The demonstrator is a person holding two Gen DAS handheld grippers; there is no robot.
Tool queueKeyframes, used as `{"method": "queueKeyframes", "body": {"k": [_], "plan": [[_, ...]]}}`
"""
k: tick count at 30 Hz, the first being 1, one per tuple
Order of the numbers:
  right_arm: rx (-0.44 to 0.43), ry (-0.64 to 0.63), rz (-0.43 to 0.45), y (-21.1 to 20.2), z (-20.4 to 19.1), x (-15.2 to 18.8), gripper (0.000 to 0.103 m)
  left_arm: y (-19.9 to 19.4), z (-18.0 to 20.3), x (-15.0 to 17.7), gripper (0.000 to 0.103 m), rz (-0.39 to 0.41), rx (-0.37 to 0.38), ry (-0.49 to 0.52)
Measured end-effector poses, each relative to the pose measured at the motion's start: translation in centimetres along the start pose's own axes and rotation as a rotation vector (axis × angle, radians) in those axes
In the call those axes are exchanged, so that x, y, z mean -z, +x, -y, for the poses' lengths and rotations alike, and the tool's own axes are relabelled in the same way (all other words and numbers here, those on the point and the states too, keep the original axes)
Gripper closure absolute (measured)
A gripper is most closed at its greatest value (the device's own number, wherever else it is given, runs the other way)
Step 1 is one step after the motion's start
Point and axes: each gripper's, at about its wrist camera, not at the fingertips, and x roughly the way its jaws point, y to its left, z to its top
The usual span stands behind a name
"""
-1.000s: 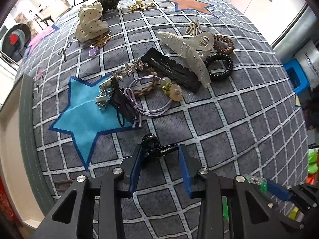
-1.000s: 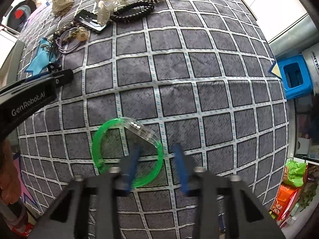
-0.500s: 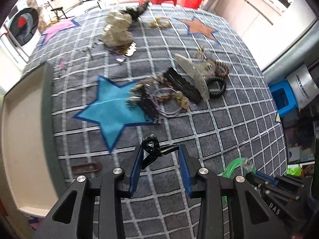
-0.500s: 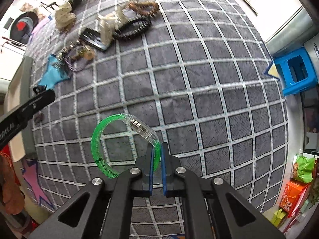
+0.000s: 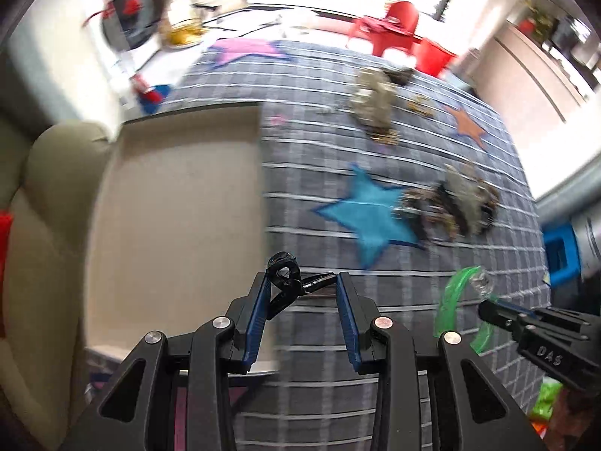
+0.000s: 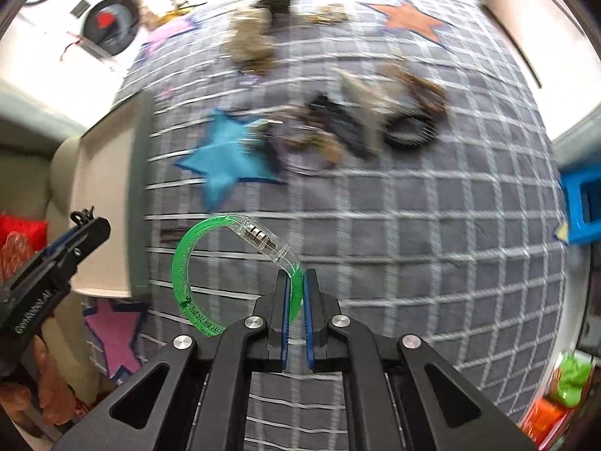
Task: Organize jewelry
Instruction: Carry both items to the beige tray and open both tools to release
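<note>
Left tool [image 5: 302, 289]: its two blue pads stand apart, with a black clip [image 5: 287, 276] across the gap. The clip lies against the left pad and its thin arm reaches to the right pad, so the tool has hold of it, lifted above the surface.
Right tool [image 6: 295, 293]: nearly closed, the pads pinch the rim of a green bracelet [image 6: 195, 278]. The bracelet is off the surface; its clear clasp [image 6: 268, 244] is at the top, just before the finger tips.
Tray [image 5: 180, 225]: beige, flat, at the left edge of the cloth. The clip hangs close to its right rim; whether over the tray or over the cloth, I cannot tell.
Cloth [image 6: 413, 225]: grey with a white grid, it covers the surface. A blue star [image 6: 225, 154] is sewn near the tray, an orange star [image 6: 409, 18] at the far side.
Pile [image 6: 357, 124]: the other hair pieces lie to the right of the blue star, well apart from both tools, blurred. A black coil tie [image 6: 409, 131] is at its right end.
Far group [image 6: 251, 41]: some pale pieces at the far side of the cloth, too blurred to name.
</note>
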Motion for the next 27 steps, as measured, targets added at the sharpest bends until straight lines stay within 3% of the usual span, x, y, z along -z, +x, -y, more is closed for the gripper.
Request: {"method": "queueKeyframes", "body": {"k": [5, 12, 21, 27], "plan": [[-0.032, -0.098, 0.006, 1.8, -6.0, 1.2, 0.096, 0.0, -5.6, 1.0, 0.065, -0.006, -0.083, -0.115], [-0.048, -0.228, -0.011, 4.0, -12.8, -0.6, 0.096, 1.9, -11.1, 2.5, 0.065, -0.051, -0.147, -0.199], [0.002, -0.371, -0.069, 9.5, -19.9, -1.3, 0.096, 5.2, -13.7, 3.8, 0.065, -0.125, -0.199, -0.185], [0.051, -0.417, -0.119, 12.5, -22.0, -1.2, 0.096, 6.7, -13.9, 4.0, 0.065, -0.156, -0.204, -0.179]]}}
